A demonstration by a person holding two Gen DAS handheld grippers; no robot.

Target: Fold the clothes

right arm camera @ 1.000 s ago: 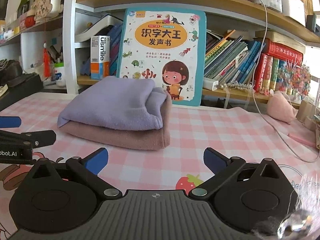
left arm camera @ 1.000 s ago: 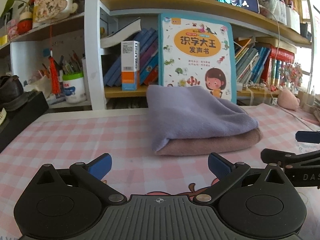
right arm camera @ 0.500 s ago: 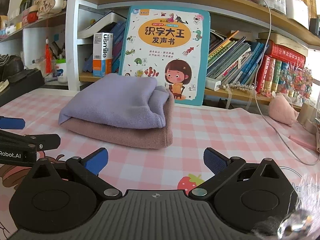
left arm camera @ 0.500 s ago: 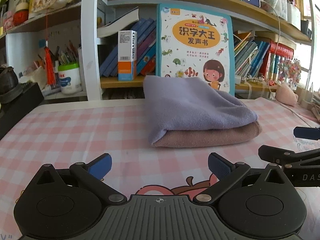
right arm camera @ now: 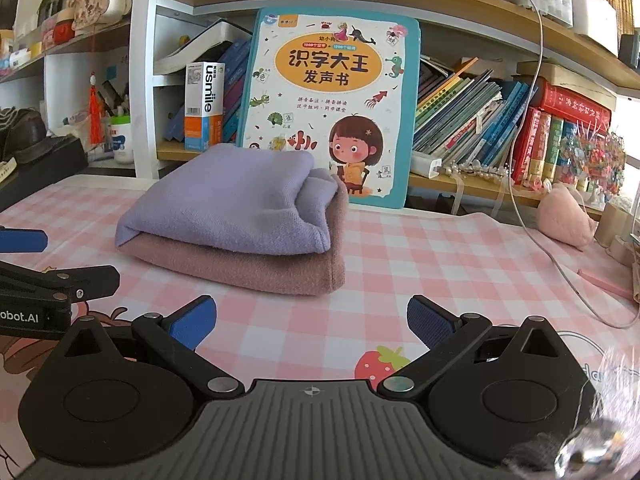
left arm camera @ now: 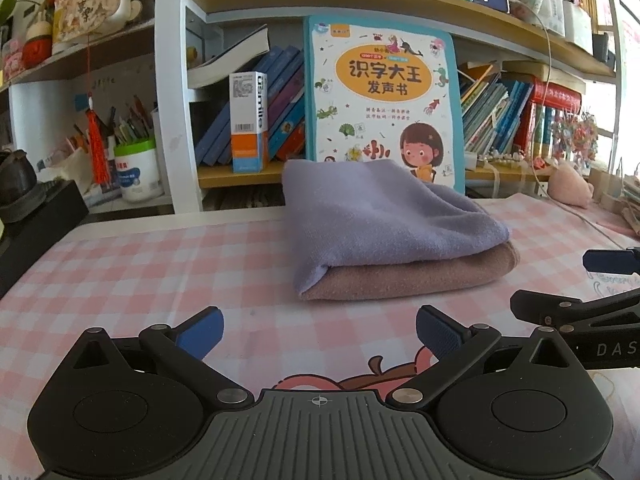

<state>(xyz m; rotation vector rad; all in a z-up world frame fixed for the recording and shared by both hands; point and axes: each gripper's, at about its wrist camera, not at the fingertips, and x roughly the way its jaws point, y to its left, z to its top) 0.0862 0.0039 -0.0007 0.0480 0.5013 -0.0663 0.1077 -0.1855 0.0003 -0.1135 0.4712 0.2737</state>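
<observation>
A folded lavender cloth (left arm camera: 376, 216) lies on top of a folded mauve cloth (left arm camera: 408, 274) on the pink checked tablecloth (left arm camera: 140, 272). In the right wrist view the lavender cloth (right arm camera: 236, 204) and the mauve cloth (right arm camera: 256, 270) form the same stack. My left gripper (left arm camera: 319, 328) stands open in front of the stack, apart from it, with nothing between its fingers. My right gripper (right arm camera: 312, 322) is also open and empty, short of the stack. Each gripper shows at the edge of the other's view, the right one (left arm camera: 592, 280) and the left one (right arm camera: 44, 264).
A large children's book (left arm camera: 384, 104) leans on the bookshelf (left arm camera: 240, 176) right behind the stack. A white cable (right arm camera: 556, 256) runs over the table at the right, by a pink plush (right arm camera: 564, 216). A black box with a shoe (left arm camera: 24, 216) sits at the left.
Both grippers have drifted slightly, so the stack sits a little differently in each view. The stack itself has not moved and both grippers stay open.
</observation>
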